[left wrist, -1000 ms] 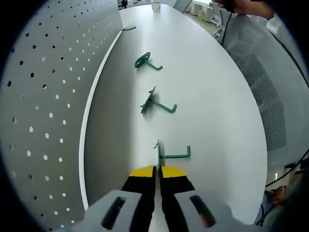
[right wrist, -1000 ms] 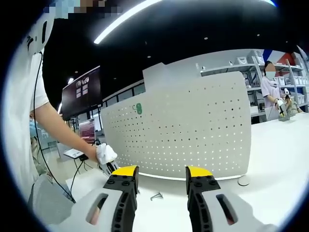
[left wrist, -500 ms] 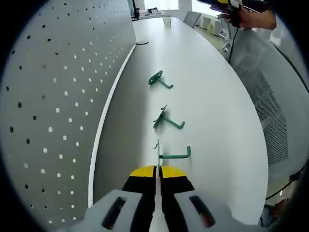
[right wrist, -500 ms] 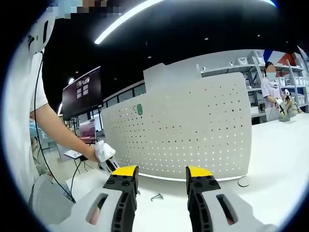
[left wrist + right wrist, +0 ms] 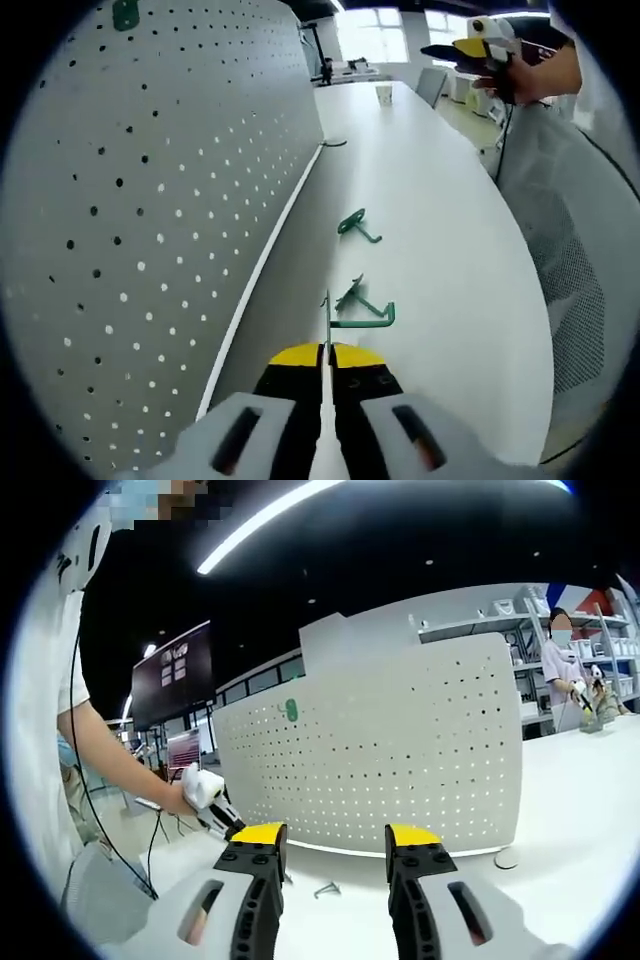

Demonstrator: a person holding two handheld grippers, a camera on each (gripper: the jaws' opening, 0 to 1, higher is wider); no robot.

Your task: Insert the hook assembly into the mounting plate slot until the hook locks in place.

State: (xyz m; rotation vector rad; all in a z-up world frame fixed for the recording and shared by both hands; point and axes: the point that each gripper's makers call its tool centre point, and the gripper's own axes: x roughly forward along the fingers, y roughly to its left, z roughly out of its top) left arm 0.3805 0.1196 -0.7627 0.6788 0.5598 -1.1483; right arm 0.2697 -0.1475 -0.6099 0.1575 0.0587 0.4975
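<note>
In the left gripper view, the pale grey perforated mounting plate (image 5: 150, 200) fills the left half of the frame, standing upright on the white table (image 5: 450, 230) and running away toward the upper middle. A small green tab (image 5: 126, 14) sits on it at the upper left. At bottom centre the left gripper (image 5: 326, 352), with yellow-tipped black jaws, is closed on the thin metal back plate of a green wire hook (image 5: 352, 318). That back plate stands on end, its long axis running straight up the frame from the jaws, while the hook's green arm juts out to the right and ends in a short upturned tip. The held hook is off the pegboard, a little to the right of its base. Just behind it a second green hook (image 5: 356, 297) lies on the table, and farther up the frame a third green hook (image 5: 356, 226) lies apart from both. At the upper right a person's hand holds the other yellow-tipped gripper (image 5: 480, 52) — raised well above the table.

In the right gripper view, a person's arm reaches in from the left, holding a white-bodied gripper (image 5: 208, 802) at middle left. The same perforated plate (image 5: 400, 750) spans the centre, facing the camera, with its green tab (image 5: 291, 710) at upper left. The right gripper (image 5: 327, 838) at bottom centre has its jaws spread wide with nothing between them. A small grey hook (image 5: 325, 889) lies on the table between the jaws' tips — well beyond them.
</note>
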